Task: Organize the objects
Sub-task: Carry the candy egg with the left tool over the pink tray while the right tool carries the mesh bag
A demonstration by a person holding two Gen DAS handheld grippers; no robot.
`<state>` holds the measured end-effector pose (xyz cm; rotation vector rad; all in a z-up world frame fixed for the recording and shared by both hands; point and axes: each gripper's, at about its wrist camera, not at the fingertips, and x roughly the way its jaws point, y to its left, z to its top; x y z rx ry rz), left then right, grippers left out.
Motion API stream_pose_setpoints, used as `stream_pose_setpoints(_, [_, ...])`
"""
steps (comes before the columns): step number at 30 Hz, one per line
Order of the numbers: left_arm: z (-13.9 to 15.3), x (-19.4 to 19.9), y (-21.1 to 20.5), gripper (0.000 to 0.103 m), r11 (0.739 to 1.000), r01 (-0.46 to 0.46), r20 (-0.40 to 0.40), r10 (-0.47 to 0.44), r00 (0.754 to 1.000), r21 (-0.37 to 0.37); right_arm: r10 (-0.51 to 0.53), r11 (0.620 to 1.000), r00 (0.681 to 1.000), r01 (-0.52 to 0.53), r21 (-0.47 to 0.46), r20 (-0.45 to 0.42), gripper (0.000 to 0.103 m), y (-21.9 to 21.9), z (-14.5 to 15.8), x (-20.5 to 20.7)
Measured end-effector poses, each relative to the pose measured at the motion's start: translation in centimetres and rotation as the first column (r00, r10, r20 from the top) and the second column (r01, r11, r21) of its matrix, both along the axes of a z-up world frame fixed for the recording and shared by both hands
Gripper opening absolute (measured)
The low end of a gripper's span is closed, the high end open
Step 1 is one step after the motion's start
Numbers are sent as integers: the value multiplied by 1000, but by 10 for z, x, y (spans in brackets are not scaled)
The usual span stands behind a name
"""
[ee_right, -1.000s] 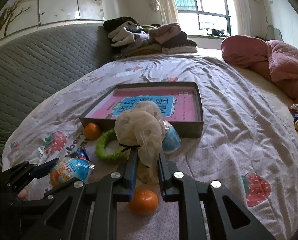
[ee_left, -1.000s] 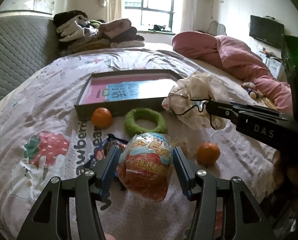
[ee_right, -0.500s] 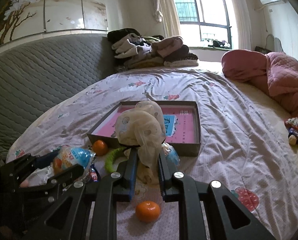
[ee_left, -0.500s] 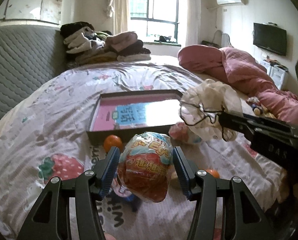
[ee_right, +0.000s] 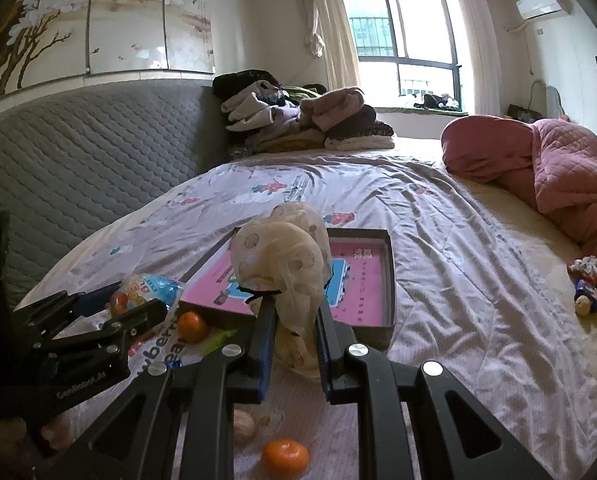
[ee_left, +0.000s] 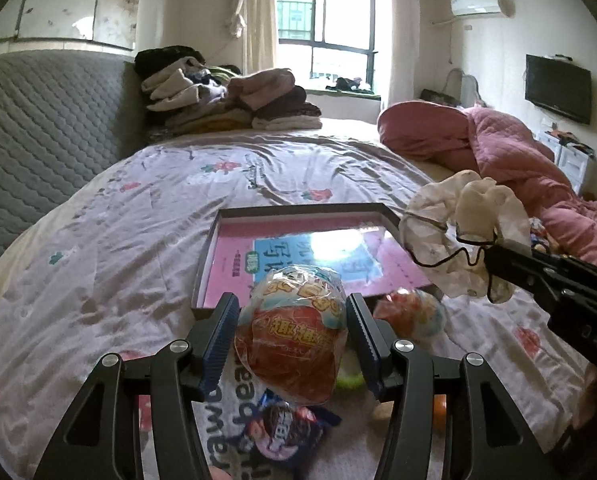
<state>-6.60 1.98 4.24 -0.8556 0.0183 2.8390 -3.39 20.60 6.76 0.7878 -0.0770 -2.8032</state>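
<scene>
My left gripper [ee_left: 292,322] is shut on a wrapped toy egg [ee_left: 294,332] with a red and blue wrapper, held above the bed in front of the shallow dark box [ee_left: 214,248] with a pink bottom. My right gripper [ee_right: 294,312] is shut on a cream patterned cloth bag [ee_right: 282,256], lifted over the box's [ee_right: 390,280] near edge. The right gripper with the bag [ee_left: 458,224] shows at the right of the left wrist view. The left gripper with the egg [ee_right: 146,292] shows at the left of the right wrist view.
On the bedsheet lie an orange [ee_right: 192,326], a second orange [ee_right: 285,456], a green ring [ee_left: 350,378], a second wrapped egg [ee_left: 412,312], a blue snack packet [ee_left: 286,432] and a walnut [ee_right: 244,426]. A pink quilt [ee_right: 538,160] lies right; folded clothes [ee_right: 298,120] are behind.
Both grippers have risen and tilted up with their loads still held. The objects on the sheet have dropped lower in both views, and the box now sits just ahead.
</scene>
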Motion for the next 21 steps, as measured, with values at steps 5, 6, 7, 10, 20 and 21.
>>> stream_pose_setpoints(5, [-1, -20, 1, 57, 1000, -15, 9, 15, 1000, -17, -5, 1000, 1000, 5, 13, 2, 19, -1, -2, -15])
stream_pose_setpoints(6, [-1, -24, 2, 57, 999, -22, 10, 22, 1000, -25, -7, 1000, 1000, 7, 15, 1, 19, 0, -3, -18])
stream_pose_setpoints(7, [-2, -28, 2, 57, 999, -21, 10, 21, 1000, -24, -5, 1000, 1000, 5, 14, 0, 19, 0, -4, -22])
stream_pose_setpoints(10, [-6, -42, 2, 57, 999, -23, 23, 23, 999, -28, -13, 1000, 1000, 13, 15, 5, 19, 1, -8, -34])
stream_pose_setpoints(20, [-16, -95, 5, 57, 998, -31, 57, 35, 998, -56, -36, 999, 999, 35, 19, 33, 19, 6, -23, -76])
stream_pose_setpoints(21, [-18, -100, 5, 57, 997, -34, 58, 38, 998, -62, -39, 999, 999, 38, 22, 37, 19, 7, -25, -79])
